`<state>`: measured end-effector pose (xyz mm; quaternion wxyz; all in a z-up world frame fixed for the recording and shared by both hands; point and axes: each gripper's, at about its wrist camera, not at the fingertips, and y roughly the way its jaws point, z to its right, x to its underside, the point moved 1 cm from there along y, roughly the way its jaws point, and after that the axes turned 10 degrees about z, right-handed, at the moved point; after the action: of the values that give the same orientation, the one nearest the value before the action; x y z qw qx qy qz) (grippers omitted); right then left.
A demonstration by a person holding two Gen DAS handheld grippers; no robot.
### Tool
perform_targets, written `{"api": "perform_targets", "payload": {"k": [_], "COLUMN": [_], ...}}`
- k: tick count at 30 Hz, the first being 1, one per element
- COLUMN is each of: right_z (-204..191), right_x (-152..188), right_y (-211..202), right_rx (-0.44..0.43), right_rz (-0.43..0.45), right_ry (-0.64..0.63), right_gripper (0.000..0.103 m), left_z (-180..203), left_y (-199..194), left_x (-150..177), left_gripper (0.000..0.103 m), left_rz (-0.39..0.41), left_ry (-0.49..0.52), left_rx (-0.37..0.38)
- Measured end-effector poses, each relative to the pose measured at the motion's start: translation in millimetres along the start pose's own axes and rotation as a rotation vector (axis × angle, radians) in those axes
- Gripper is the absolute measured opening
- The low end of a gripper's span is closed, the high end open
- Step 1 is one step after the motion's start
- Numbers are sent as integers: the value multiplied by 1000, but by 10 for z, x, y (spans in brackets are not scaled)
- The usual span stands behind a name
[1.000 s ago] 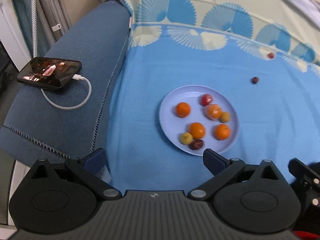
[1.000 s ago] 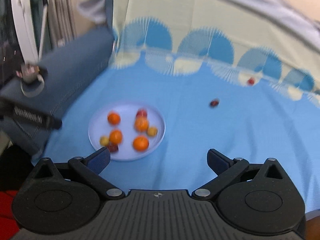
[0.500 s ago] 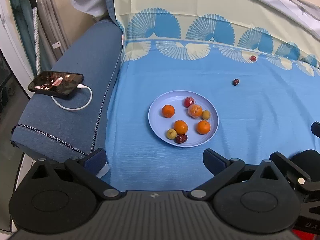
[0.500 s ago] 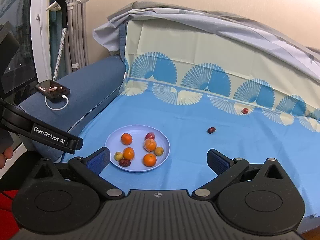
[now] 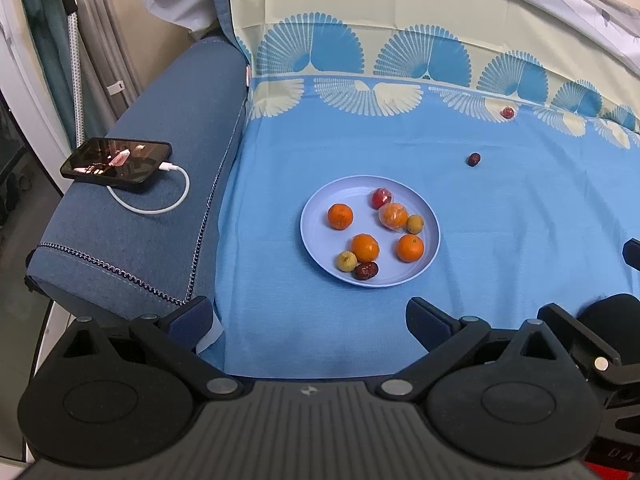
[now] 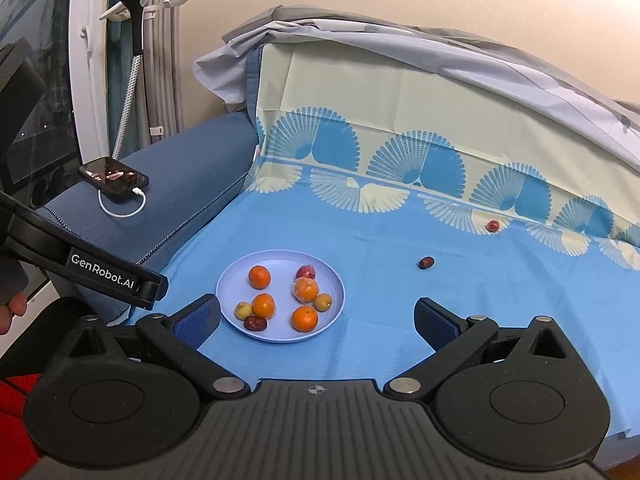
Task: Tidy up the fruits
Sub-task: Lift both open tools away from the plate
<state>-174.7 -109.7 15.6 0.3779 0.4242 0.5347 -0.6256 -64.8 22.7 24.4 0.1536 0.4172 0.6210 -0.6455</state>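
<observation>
A light blue plate [image 5: 320, 208] [image 6: 236, 280] lies on the blue cloth and holds several oranges, two small yellow fruits, a red fruit and a dark date. A loose dark date [image 5: 474, 159] [image 6: 426, 263] lies on the cloth beyond the plate to the right. A small red fruit [image 5: 508, 112] [image 6: 493, 225] lies farther back by the fan pattern. My left gripper [image 5: 308, 318] is open and empty, held near the cloth's front edge, short of the plate. My right gripper [image 6: 318, 318] is open and empty, just in front of the plate.
A phone [image 5: 116, 159] [image 6: 113, 174] with a white cable lies on the blue sofa arm at the left. The sofa back, draped with patterned cloth [image 6: 400, 112], rises behind. A garment steamer [image 6: 134, 8] and curtains stand at the far left.
Both grippers have pulled back and up from the plate, so the plate and fruit look smaller and more of the sofa shows. The fruit has not moved.
</observation>
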Motion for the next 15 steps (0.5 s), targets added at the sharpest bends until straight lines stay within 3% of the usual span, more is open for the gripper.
{"api": "perform_targets", "payload": {"k": [15], "right_z": [27], "right_x": [79], "right_y": [131], "right_rx": [-17], "right_rz": [-43], "right_ry": [17], "right_gripper": [102], "left_z": [52], "left_y": [173], "left_x": [36], "left_gripper": [103], "left_rz": [-48], "left_ry": [18], "left_rx": [-16]}}
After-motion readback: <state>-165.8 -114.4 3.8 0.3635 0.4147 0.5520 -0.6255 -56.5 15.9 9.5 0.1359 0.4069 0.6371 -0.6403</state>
